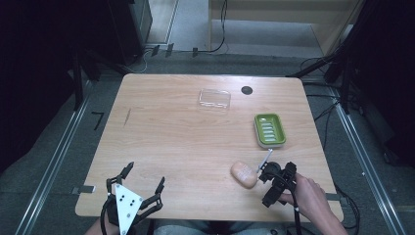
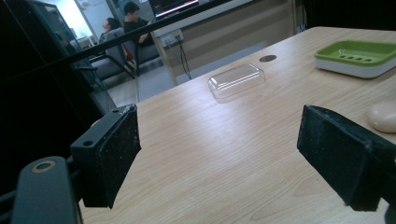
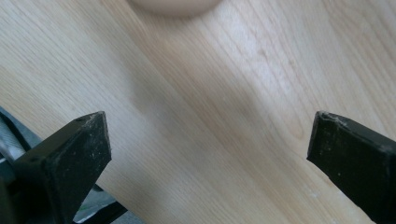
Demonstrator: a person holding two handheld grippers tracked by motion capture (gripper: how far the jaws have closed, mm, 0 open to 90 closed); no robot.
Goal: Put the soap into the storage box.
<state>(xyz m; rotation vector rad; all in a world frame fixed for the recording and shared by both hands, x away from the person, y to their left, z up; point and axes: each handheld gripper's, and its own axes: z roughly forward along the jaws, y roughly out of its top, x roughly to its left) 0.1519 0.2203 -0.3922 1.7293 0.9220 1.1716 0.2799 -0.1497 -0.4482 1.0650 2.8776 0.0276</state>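
High view: the right gripper point(image 1: 266, 171) sits near the desk's point(image 1: 171, 142) front right corner, its fingers spread and empty, just beside a peach-coloured bar of soap point(image 1: 244, 174). The soap lies flat on the desk, its long axis running from the back left towards the front right edge, rounded at both ends, so it has no clear pointing end. A green soap dish point(image 1: 269, 130) stands behind it, nearer the right edge, its long axis running front to back. A clear lid point(image 1: 214, 98) lies well apart, towards the back edge. The left gripper point(image 1: 142, 188) waits at the front left corner, fingers wide apart, holding nothing.

Left gripper view: its fingers point(image 2: 112, 154) stand open over bare desk; the lid point(image 2: 236, 80), the dish point(image 2: 357, 57) and a sliver of soap point(image 2: 384, 115) lie ahead.

Right gripper view: the fingers point(image 3: 74, 154) gape with wood between them, and the soap point(image 3: 173, 5) is blurred at the top edge, not yet between them.

The step in hand looks like the approach to grasp the soap. The next move probably calls for advancing until the fingers straddle its short width, then closing gently, since soap may slip.
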